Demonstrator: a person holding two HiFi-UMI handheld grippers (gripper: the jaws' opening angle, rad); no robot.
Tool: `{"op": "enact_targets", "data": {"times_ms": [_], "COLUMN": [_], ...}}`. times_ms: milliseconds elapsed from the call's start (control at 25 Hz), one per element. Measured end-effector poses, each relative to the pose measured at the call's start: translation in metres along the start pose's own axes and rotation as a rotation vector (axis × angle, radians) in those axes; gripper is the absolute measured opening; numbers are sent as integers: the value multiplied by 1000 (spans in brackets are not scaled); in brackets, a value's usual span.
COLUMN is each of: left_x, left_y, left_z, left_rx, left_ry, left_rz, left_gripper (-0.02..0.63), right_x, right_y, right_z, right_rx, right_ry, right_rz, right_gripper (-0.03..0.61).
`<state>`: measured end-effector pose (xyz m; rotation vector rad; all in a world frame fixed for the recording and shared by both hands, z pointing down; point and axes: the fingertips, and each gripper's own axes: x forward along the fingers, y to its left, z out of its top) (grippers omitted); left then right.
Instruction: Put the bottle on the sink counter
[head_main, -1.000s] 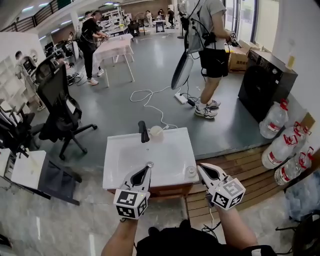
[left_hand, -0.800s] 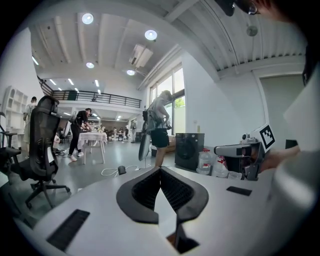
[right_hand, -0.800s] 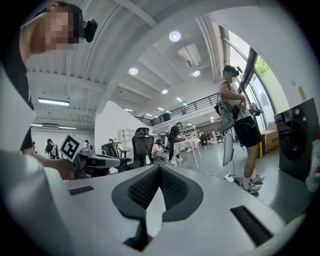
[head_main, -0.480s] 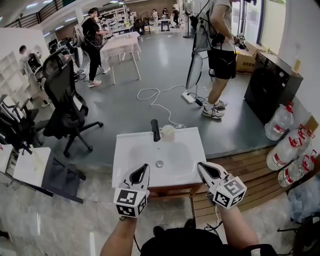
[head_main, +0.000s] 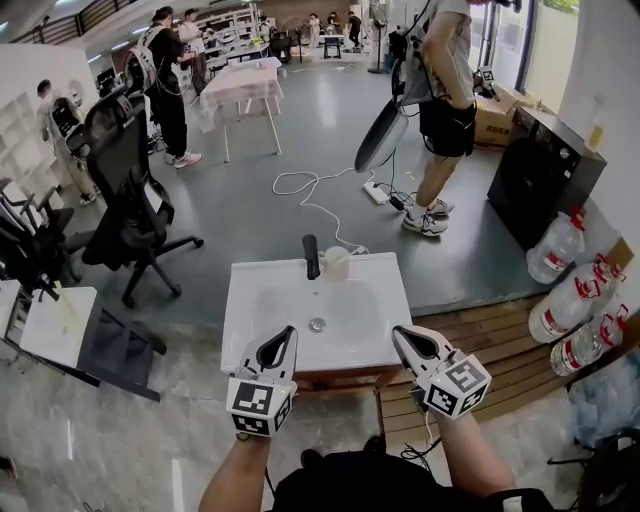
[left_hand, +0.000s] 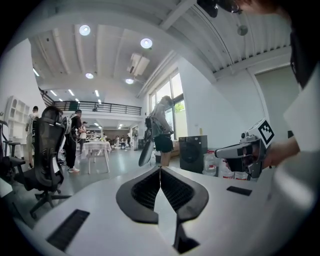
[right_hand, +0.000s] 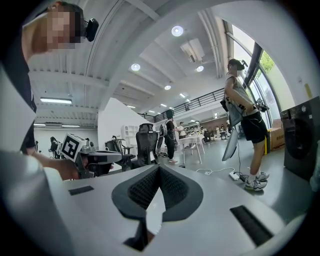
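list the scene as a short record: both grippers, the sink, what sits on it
left gripper: shut, empty, at the sink's near edge
right gripper: shut, empty, at the sink's near right corner
sink: white, basin empty
faucet: black, at the back rim
pale container: upright on the sink counter, just right of the faucet

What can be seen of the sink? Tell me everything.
The sink is a white, glossy rectangular top with a shallow basin and a metal drain at its middle. A dark tap stands at its far edge, with a pale round container beside it. It sits level on a brown wooden cabinet. The basin holds nothing else.
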<state>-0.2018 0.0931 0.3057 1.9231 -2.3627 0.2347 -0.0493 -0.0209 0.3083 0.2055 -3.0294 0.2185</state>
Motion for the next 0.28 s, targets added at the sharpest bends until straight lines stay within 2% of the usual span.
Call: {"op": "enact_targets", "data": {"times_ms": [280], "left_x": [2], "left_y": [1], "left_z": [10], "left_rx": [-11], "left_ry": [-50], "left_rz": [-32], "left_gripper": [8], "right_x": [9], "right_y": [2], "right_z": [5], "right_rx": [-21], "right_ry": [-3], "right_rz": [19], "right_gripper": [12]}}
